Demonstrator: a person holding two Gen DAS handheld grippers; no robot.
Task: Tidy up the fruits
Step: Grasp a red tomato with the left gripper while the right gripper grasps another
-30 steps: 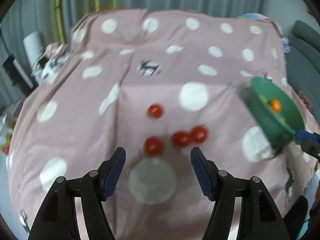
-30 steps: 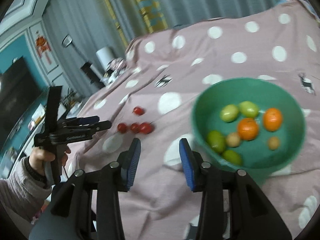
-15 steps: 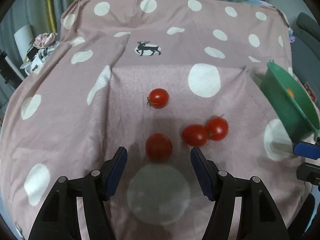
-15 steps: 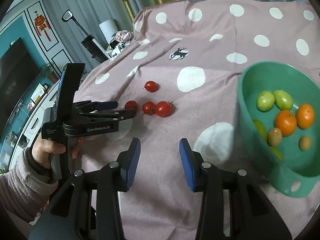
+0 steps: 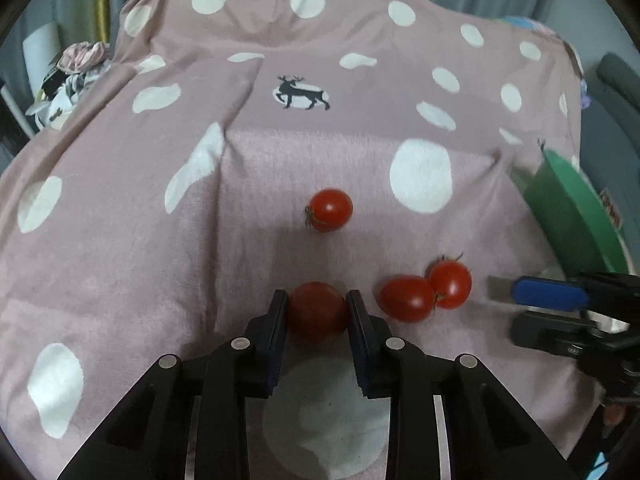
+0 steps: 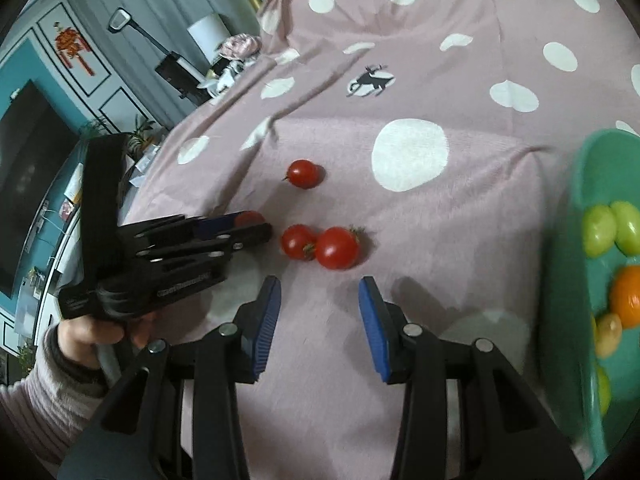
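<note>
Left gripper (image 5: 317, 312) is clamped on a cherry tomato (image 5: 316, 309); lift straight, gently, toward the green bowl (image 6: 600, 280). Right gripper (image 6: 319, 300) stands apart, empty.

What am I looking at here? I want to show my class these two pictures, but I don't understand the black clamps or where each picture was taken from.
There is no robot: a person holds a hand-held clamp with two fingers in each hand, and each clamp carries a wide-angle camera looking along its fingers. One picture comes from the left gripper, the other from the right gripper. Both look down on a pink spotted cloth. Four small tomatoes lie on it. The left gripper is shut on the nearest tomato. Two touching tomatoes and a single tomato lie loose. The right gripper is open and empty. A green bowl beside it holds green, orange and yellowish fruits.
</note>
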